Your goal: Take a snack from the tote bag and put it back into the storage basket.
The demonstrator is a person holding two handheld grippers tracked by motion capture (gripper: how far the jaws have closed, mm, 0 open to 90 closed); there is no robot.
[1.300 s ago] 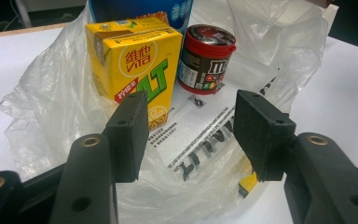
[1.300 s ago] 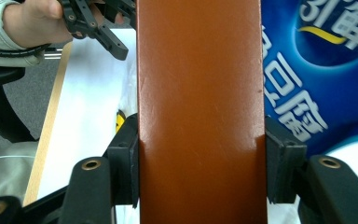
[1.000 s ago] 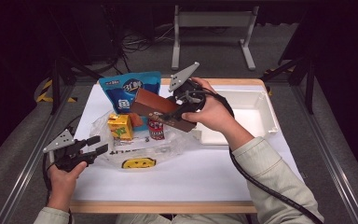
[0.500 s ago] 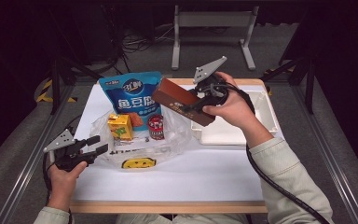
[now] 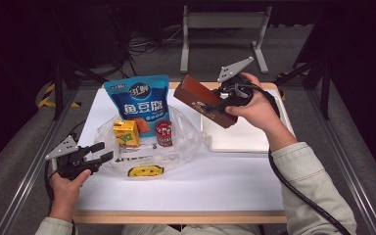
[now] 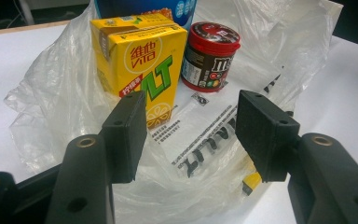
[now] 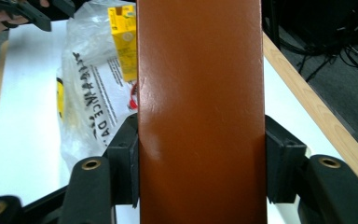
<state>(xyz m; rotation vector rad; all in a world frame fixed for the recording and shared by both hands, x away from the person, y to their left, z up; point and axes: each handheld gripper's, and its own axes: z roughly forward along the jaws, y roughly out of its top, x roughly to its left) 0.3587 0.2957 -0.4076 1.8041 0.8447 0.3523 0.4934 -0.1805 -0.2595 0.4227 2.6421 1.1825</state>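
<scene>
a brown box is clamped between the pads of the right gripper, above a white tray. ahead of the open, empty left gripper, "vlt" is read on a yellow carton and "m" on a red tub, both on a clear plastic bag.

My left hand-held gripper has its jaws apart over a crumpled clear plastic bag on the white table. In the bag stand a yellow drink carton and, just beside it, a red-lidded candy jar.
</scene>
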